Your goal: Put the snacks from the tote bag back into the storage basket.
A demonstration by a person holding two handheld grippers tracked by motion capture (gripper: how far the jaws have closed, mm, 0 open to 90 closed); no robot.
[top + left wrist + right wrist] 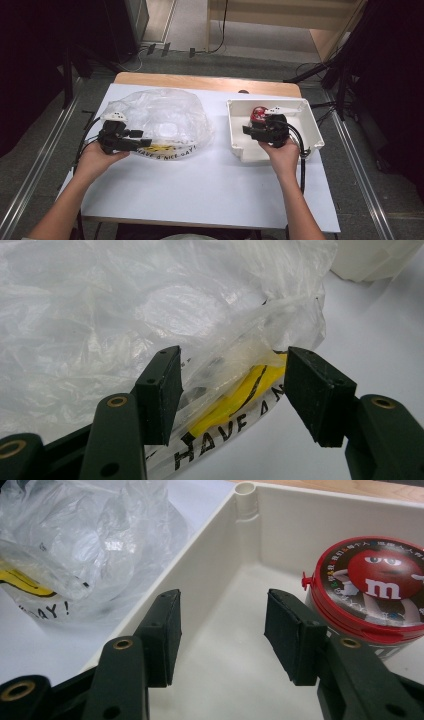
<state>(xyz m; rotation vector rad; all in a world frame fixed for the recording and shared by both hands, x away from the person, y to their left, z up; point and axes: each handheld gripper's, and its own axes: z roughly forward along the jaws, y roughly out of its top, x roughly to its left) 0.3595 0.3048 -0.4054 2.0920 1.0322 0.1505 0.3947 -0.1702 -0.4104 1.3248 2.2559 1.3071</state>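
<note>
A round candy tin (372, 597) with a red lid, a cartoon face and a white "m" on top, stands inside the white tray (210, 565), just right of the right gripper (222, 637), whose jaws stand apart with nothing between them. The left gripper (232, 392) gapes around the crumpled clear plastic bag's (150, 305) yellow-printed edge without pressing it.

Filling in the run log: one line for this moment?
left gripper: open, straddling plastic bag | right gripper: open, empty, in white bin | candy tin: in bin

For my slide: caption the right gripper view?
Open right gripper inside white bin, beside red-lidded candy tub.
</note>
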